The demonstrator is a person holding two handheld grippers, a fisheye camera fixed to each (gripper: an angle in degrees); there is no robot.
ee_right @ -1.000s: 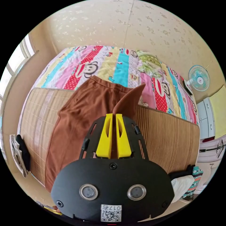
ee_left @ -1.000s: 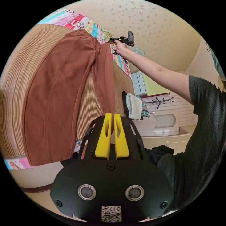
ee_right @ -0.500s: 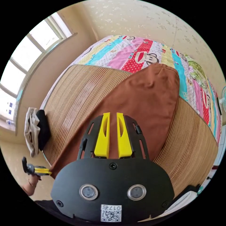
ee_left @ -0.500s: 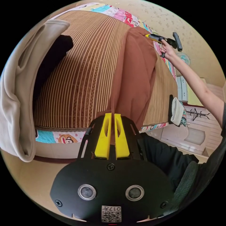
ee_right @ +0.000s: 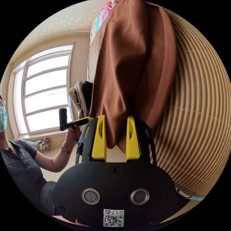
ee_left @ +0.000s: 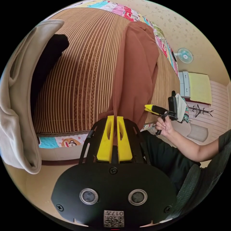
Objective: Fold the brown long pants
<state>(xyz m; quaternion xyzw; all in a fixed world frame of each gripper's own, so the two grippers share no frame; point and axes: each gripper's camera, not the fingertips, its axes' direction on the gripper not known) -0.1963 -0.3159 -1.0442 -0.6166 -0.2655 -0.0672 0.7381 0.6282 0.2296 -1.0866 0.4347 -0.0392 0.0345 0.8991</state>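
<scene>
Pinching the pants (ee_left: 134, 72) hem, left tongs (ee_left: 114, 120); right tongs (ee_right: 116, 120) spread at the mat (ee_left: 84, 60) edge.

The left black hand-held gripper with yellow jaws (ee_left: 114, 118) had its jaws drawn close together, pinching brown fabric between them. The right black hand-held gripper with yellow jaws (ee_right: 116, 131) had its jaws spread apart, brown cloth hanging loose between them. In the left gripper view, the person's right hand (ee_left: 163, 125) gripped its handle, forearm bare and extended.
</scene>
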